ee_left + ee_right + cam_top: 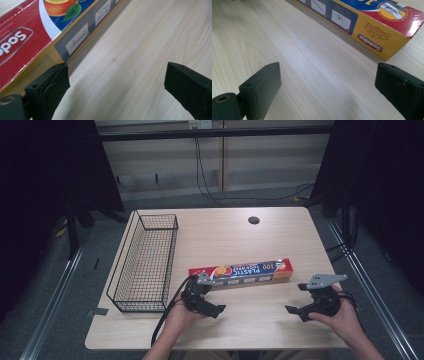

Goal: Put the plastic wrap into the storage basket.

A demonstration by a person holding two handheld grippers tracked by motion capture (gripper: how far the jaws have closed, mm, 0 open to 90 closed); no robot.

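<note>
A long plastic wrap box [241,272] is seen lying flat on the tabletop [260,237], its printed red, blue and yellow face turned up. Just beside the box, past its red end, a black wire basket [145,262] is stood with nothing visible inside it. On the far side of the box, a small dark round hole [254,220] is set into the tabletop.

The left gripper [212,311] is held low at the near side of the box, close to its red end. In the left gripper view, its fingers [53,82] are spread wide apart, with bare wood between them; one finger is placed right at the box's near edge, and whether it touches cannot be told.

The right gripper [296,301] is held near the box's yellow end, on its near side and clear of it. Its fingers [262,85] are likewise parted, with nothing gripped between them.
</note>
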